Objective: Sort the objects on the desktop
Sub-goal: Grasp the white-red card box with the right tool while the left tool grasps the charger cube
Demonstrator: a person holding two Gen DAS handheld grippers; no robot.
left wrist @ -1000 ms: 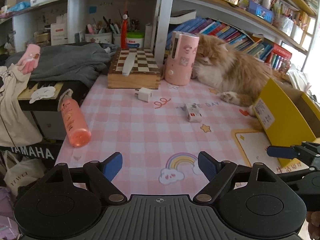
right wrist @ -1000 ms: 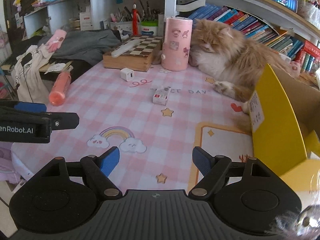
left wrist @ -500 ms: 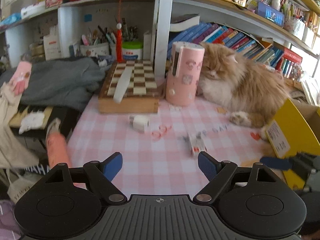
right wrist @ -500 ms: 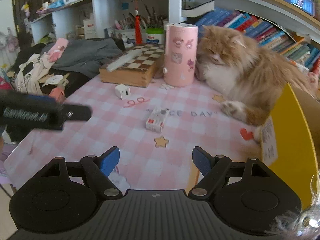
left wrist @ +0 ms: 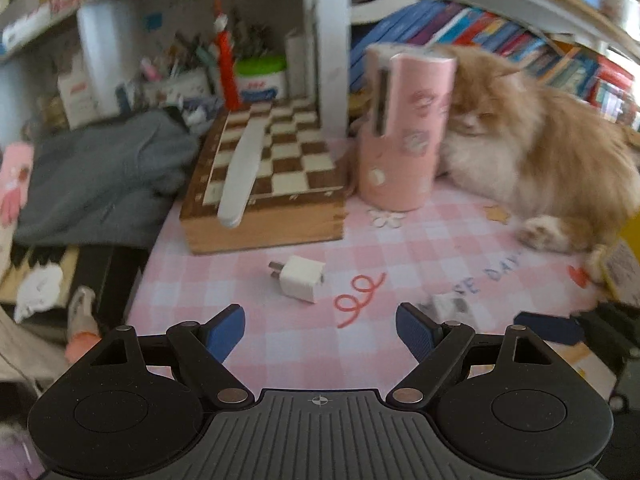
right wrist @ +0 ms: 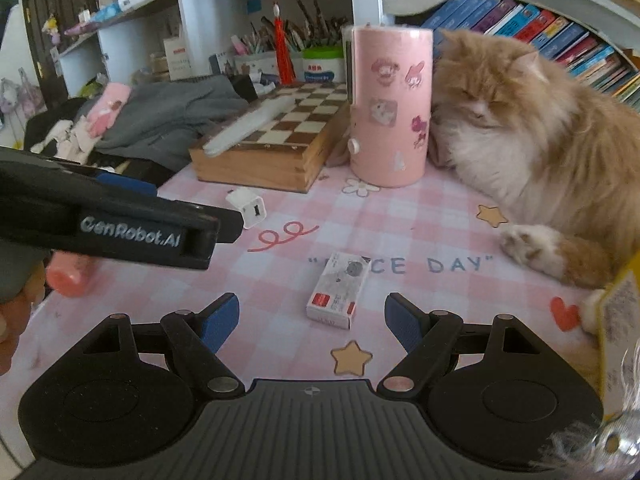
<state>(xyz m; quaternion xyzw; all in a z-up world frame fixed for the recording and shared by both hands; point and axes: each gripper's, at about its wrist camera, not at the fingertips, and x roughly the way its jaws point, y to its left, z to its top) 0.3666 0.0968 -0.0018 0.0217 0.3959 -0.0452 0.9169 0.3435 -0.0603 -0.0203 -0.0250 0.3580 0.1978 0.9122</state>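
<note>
A white charger plug [left wrist: 300,282] lies on the pink checked tablecloth [left wrist: 280,344], just ahead of my left gripper [left wrist: 320,330]. That gripper is open and holds nothing. A small white box with a red label [right wrist: 340,296] lies flat between and slightly beyond the fingertips of my right gripper [right wrist: 313,320], which is also open and apart from the box. The same box [left wrist: 448,304] appears blurred in the left wrist view. An orange spray bottle [right wrist: 68,276] lies at the table's left edge, partly hidden by one of the left gripper's fingers [right wrist: 140,232].
A wooden chess box [left wrist: 264,184] with a white strip on top stands at the back. Beside it stands a pink cylinder [right wrist: 390,104], and a cat [right wrist: 520,132] rests against that. A yellow box edge [right wrist: 616,308] is at the right. Grey clothes [left wrist: 100,176] lie left of the table.
Both grippers have moved forward over the table towards the chess box and cylinder. The plug and the small box now lie close to the fingertips. Both stay open.
</note>
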